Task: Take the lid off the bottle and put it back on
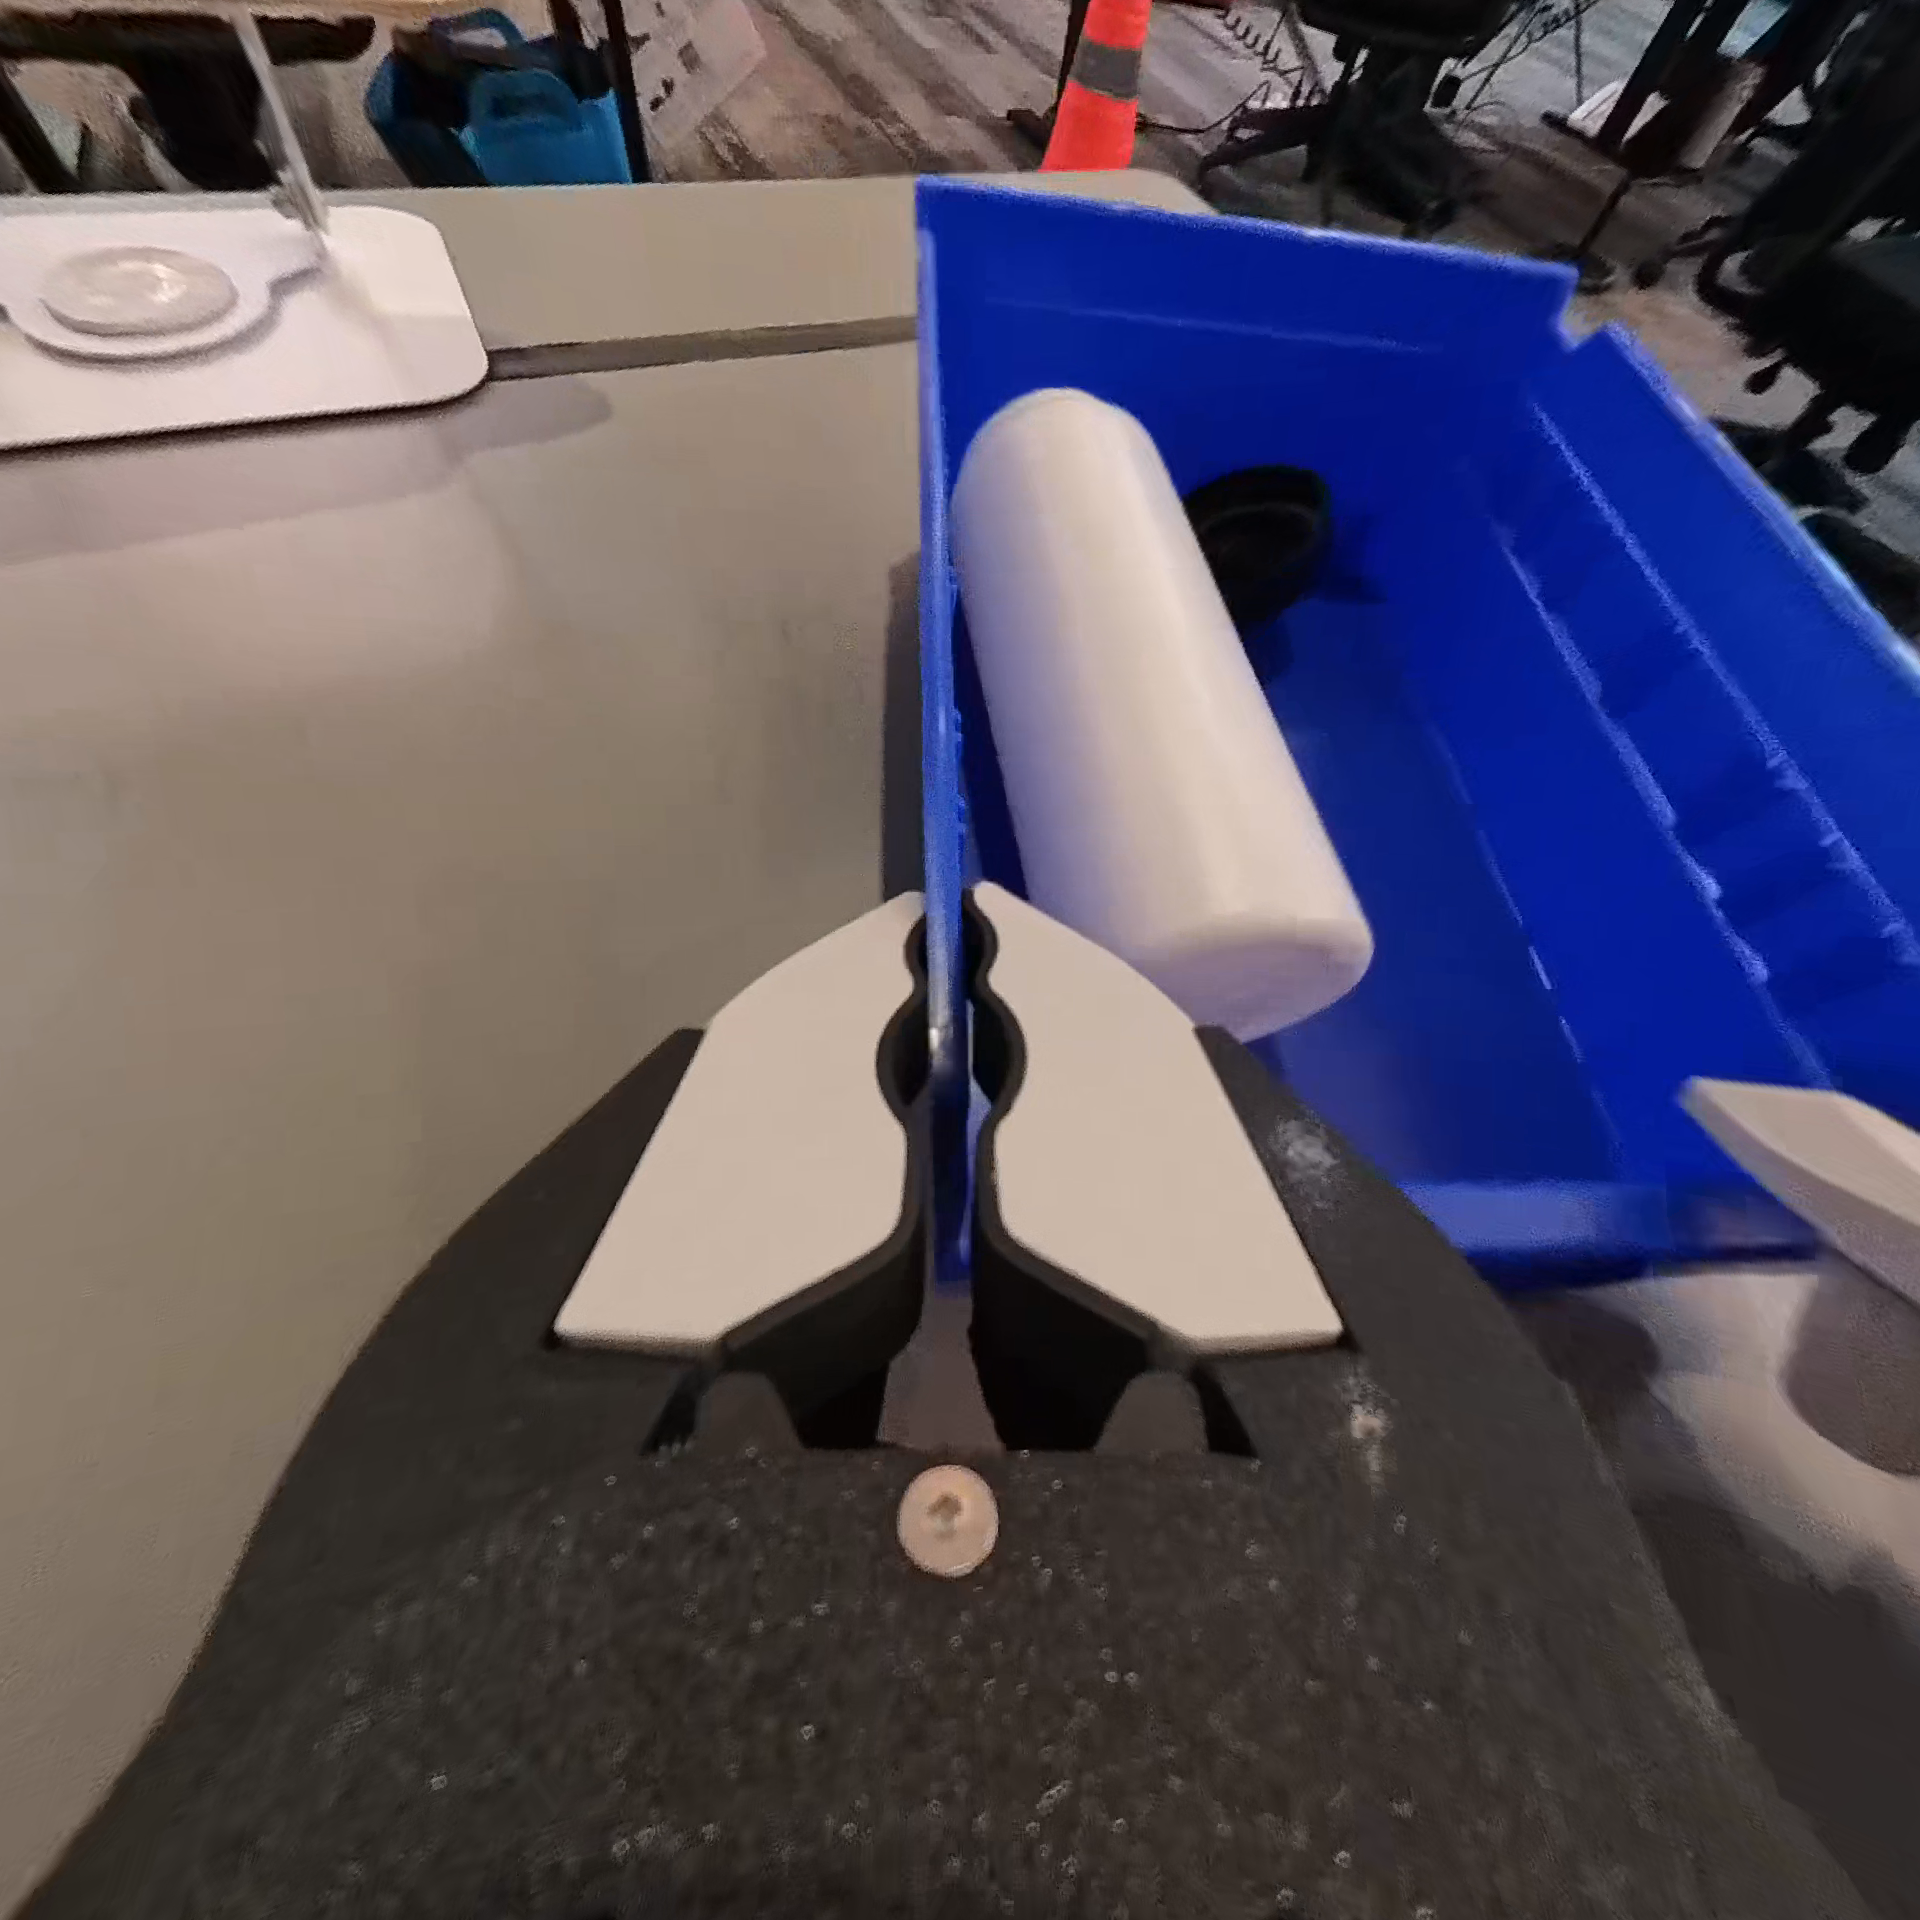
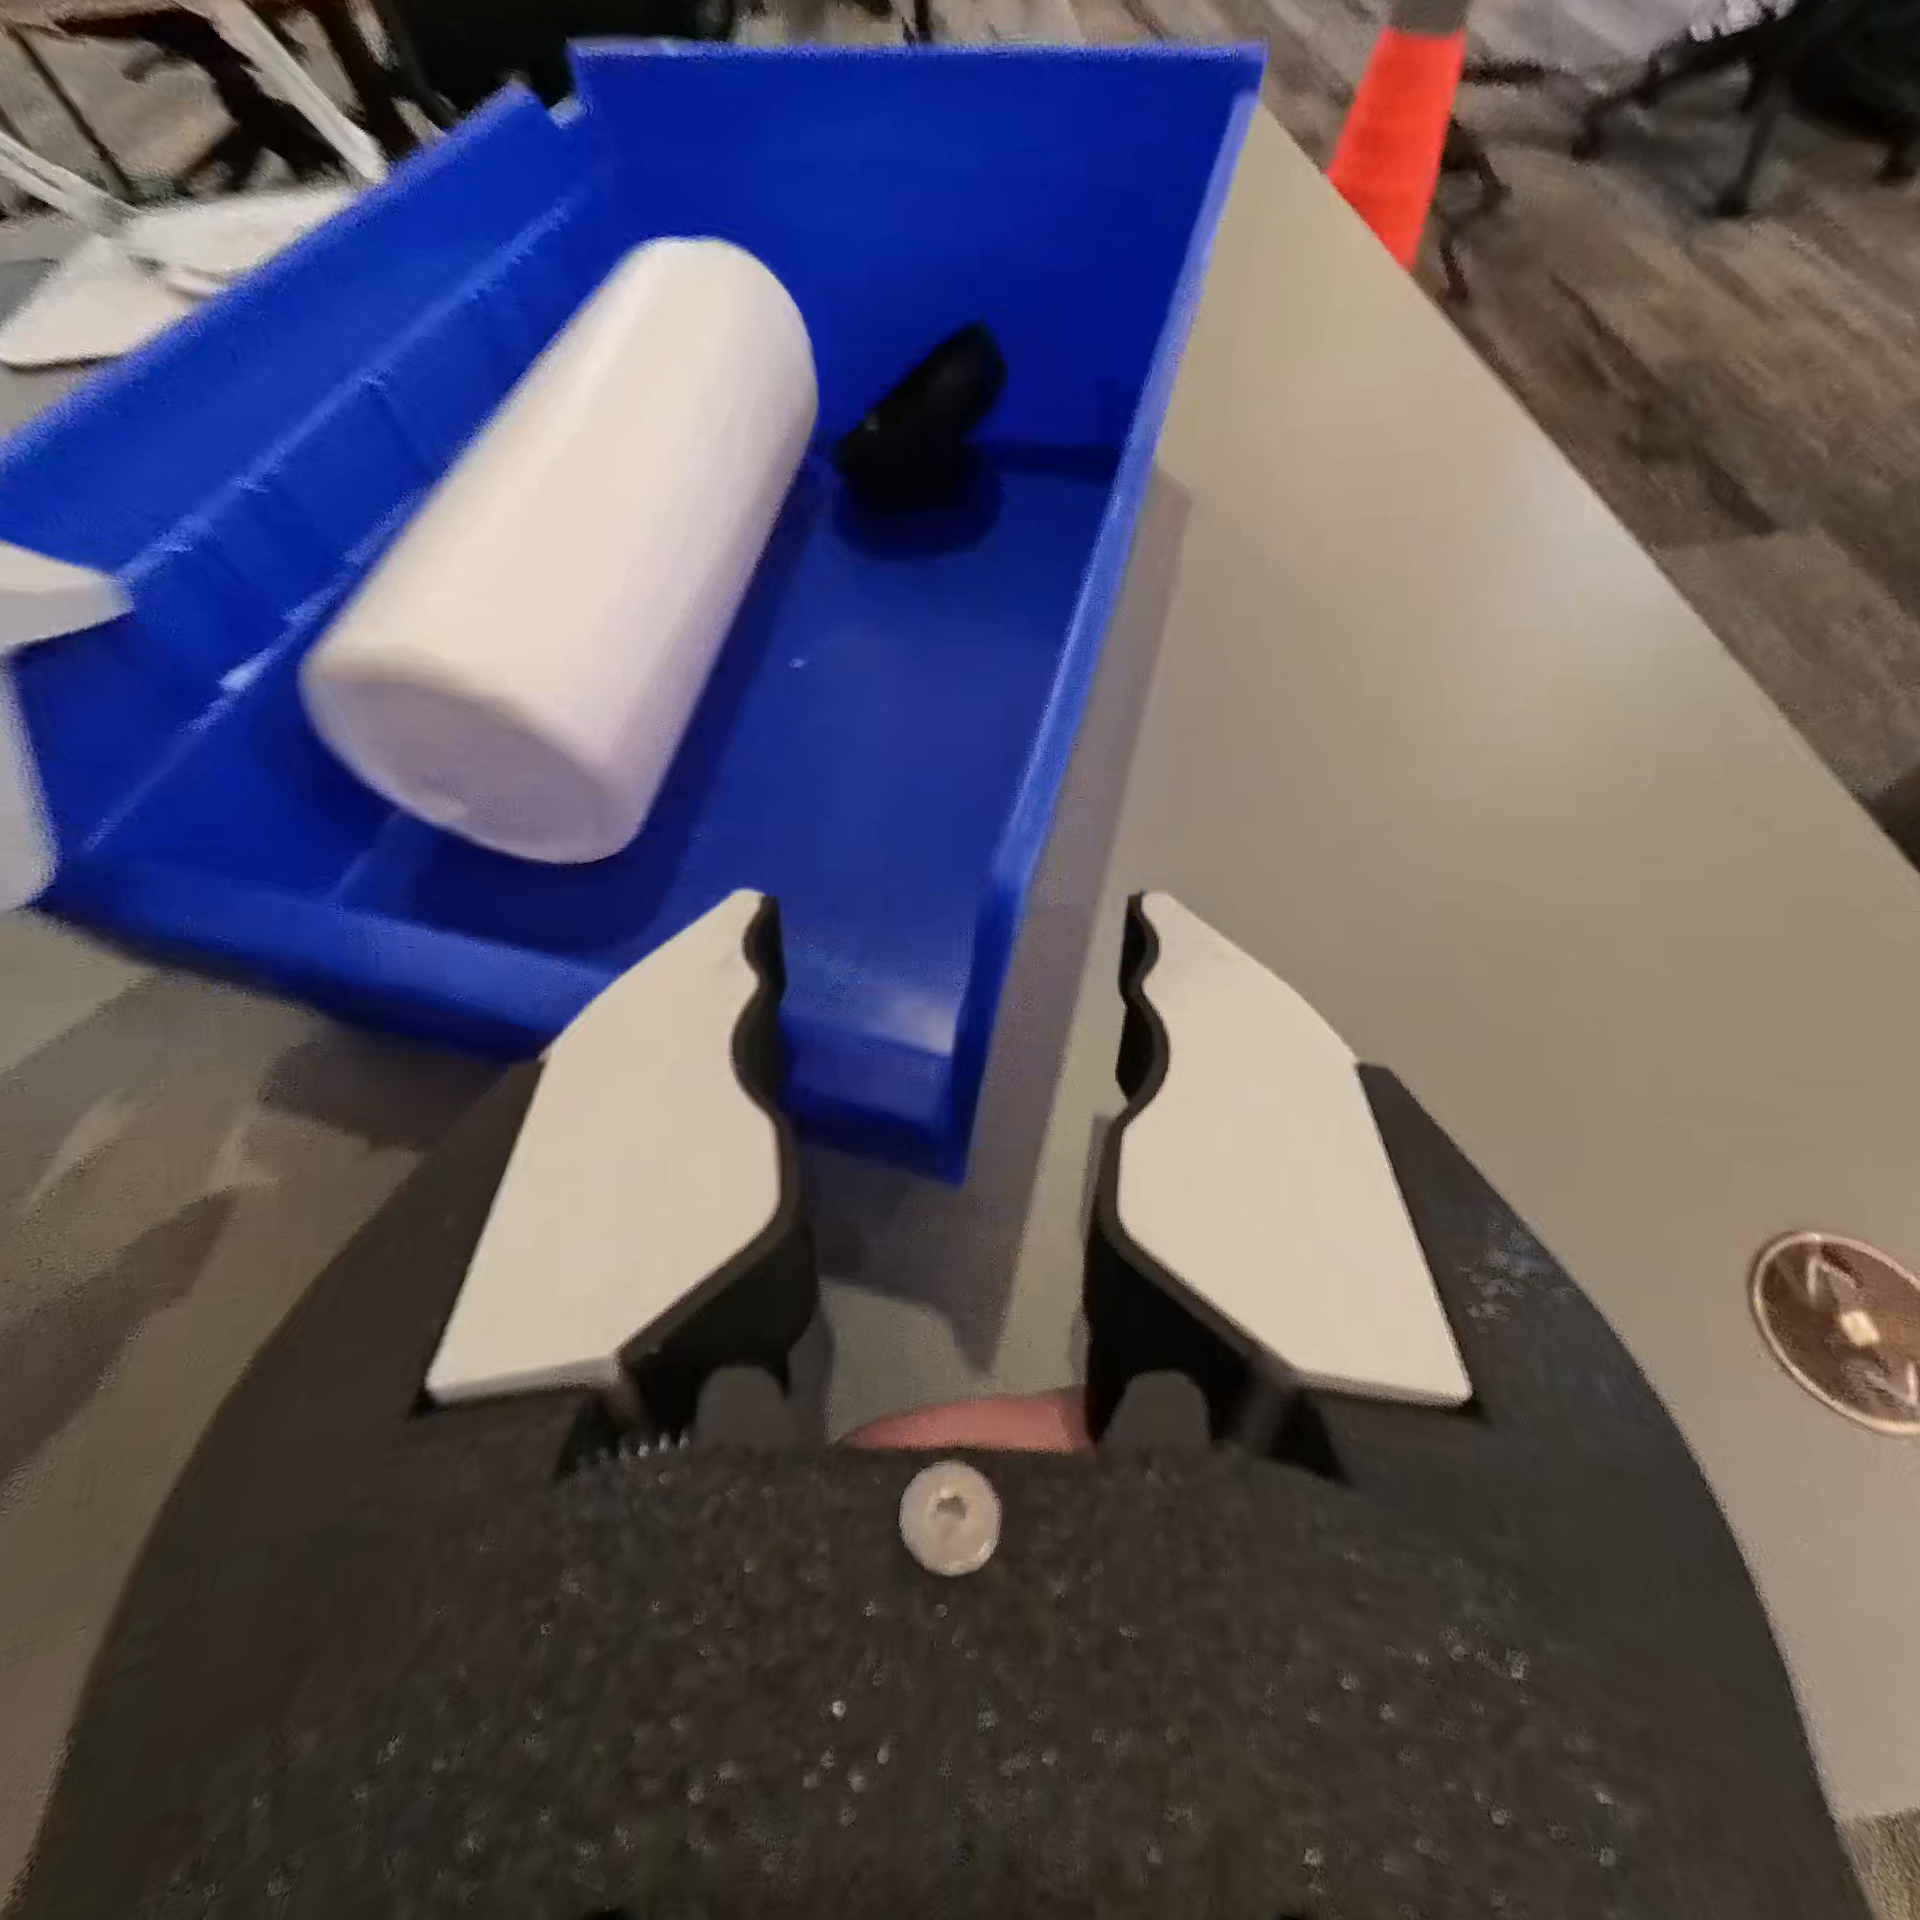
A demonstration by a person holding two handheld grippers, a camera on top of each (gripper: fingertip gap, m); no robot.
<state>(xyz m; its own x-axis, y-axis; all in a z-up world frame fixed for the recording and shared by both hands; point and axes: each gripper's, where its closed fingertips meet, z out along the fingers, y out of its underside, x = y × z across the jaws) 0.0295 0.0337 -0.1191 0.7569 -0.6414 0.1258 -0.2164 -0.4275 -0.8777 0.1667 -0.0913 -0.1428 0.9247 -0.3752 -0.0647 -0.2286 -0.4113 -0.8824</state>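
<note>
A white bottle (image 1: 1132,707) lies on its side in a blue bin (image 1: 1558,727), along the bin's left wall. A black lid (image 1: 1262,530) lies apart from it near the bin's far end. My left gripper (image 1: 948,904) is shut on the bin's left wall (image 1: 940,623), both pads pressed on the thin blue edge. In the right wrist view my right gripper (image 2: 951,914) is open and straddles the bin's right wall (image 2: 1101,623) without touching it. The bottle (image 2: 582,540) and the lid (image 2: 925,416) show beyond it.
The bin sits on a grey table (image 1: 416,831). A white stand base (image 1: 208,312) lies at the far left. An orange cone (image 2: 1397,135) stands on the floor beyond. A round brass disc (image 2: 1839,1330) is set in the table near its right edge.
</note>
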